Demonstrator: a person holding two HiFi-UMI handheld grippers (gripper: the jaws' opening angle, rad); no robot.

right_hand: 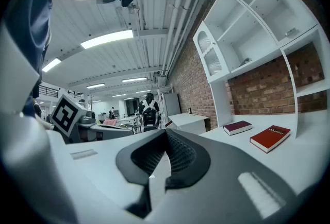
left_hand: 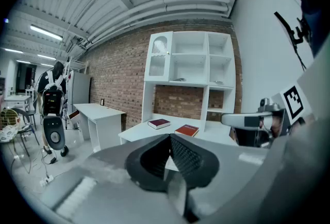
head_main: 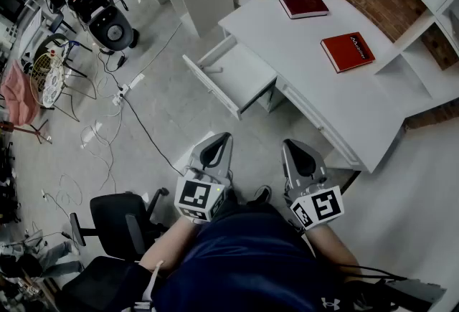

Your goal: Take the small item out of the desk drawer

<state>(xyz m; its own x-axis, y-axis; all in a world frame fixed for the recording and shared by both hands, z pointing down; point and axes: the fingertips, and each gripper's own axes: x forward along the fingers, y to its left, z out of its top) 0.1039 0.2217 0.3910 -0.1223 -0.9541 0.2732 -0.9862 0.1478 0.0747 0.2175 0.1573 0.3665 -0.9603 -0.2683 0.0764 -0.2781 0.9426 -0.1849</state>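
Observation:
The white desk [head_main: 315, 88] stands ahead of me with one drawer [head_main: 240, 75] pulled open toward the floor. The part of the drawer's inside that shows looks bare, and no small item can be made out. My left gripper [head_main: 215, 145] and right gripper [head_main: 295, 151] are held close to my body, well short of the drawer. In the left gripper view the left gripper [left_hand: 169, 138] has its jaws together with nothing between them. The right gripper [right_hand: 166, 133] looks the same in its own view, pads meeting and holding nothing.
A dark red book [head_main: 303, 4] and a red book [head_main: 347, 51] lie on the desk top. White shelves [head_main: 423, 31] rise along the brick wall. A black office chair [head_main: 118, 221] stands at my left. Cables and a power strip [head_main: 125, 88] lie on the floor.

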